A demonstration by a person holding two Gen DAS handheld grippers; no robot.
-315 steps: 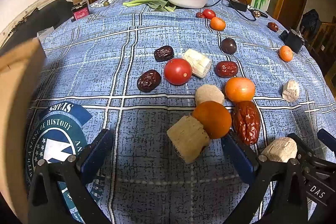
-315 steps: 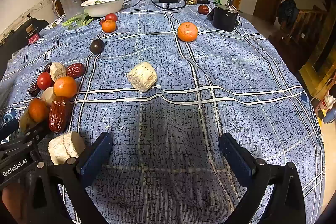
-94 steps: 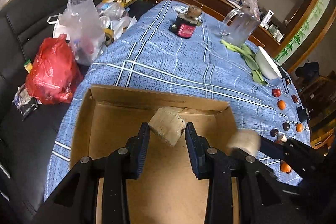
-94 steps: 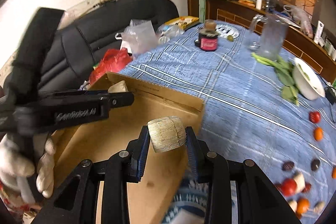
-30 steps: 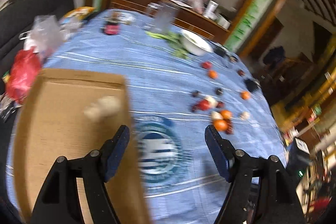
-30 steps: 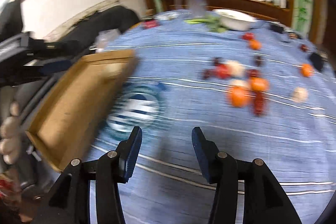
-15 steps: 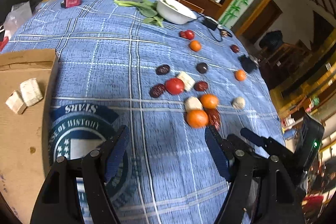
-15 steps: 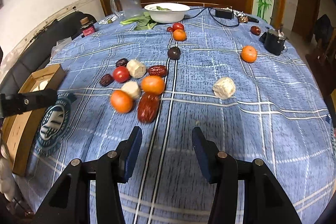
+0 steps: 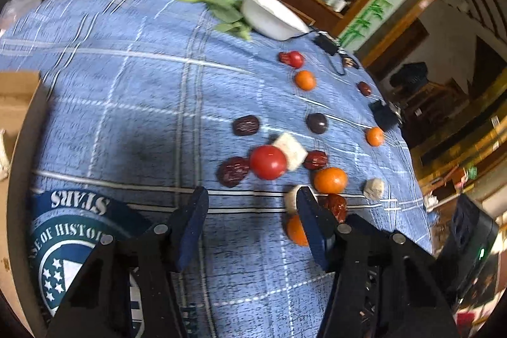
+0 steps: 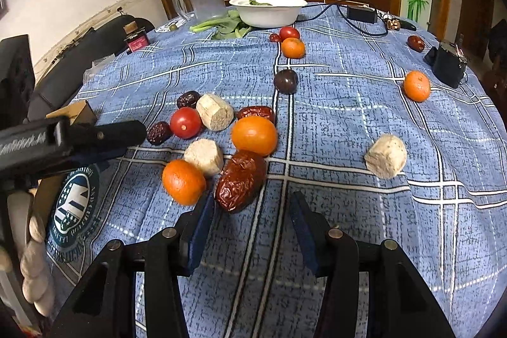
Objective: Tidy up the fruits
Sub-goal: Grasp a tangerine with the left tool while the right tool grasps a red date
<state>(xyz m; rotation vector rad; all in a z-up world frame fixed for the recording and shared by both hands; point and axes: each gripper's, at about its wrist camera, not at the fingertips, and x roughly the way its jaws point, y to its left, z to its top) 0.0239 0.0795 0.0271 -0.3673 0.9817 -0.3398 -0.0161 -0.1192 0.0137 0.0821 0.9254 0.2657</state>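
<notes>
While both tongs hang empty over the surface (image 10: 348,122), left tongs (image 9: 252,222) narrowing on nothing, right tongs (image 10: 252,225) part open, set each squarely astride one fruit: the date (image 10: 240,179) lies nearest, mandarin (image 10: 183,181) beside, box (image 9: 16,103) far left.

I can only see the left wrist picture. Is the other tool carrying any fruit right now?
Observer: No. The right gripper has its jaws open and grips nothing.
Visitor: What lies closest to it?
Observer: A big wrinkled date, on the cloth right at the tips of the jaws.
Visitor: From here I can't see into the white bowl. Is it empty?
Observer: No. The right wrist view shows a green leaf inside the bowl.
</notes>
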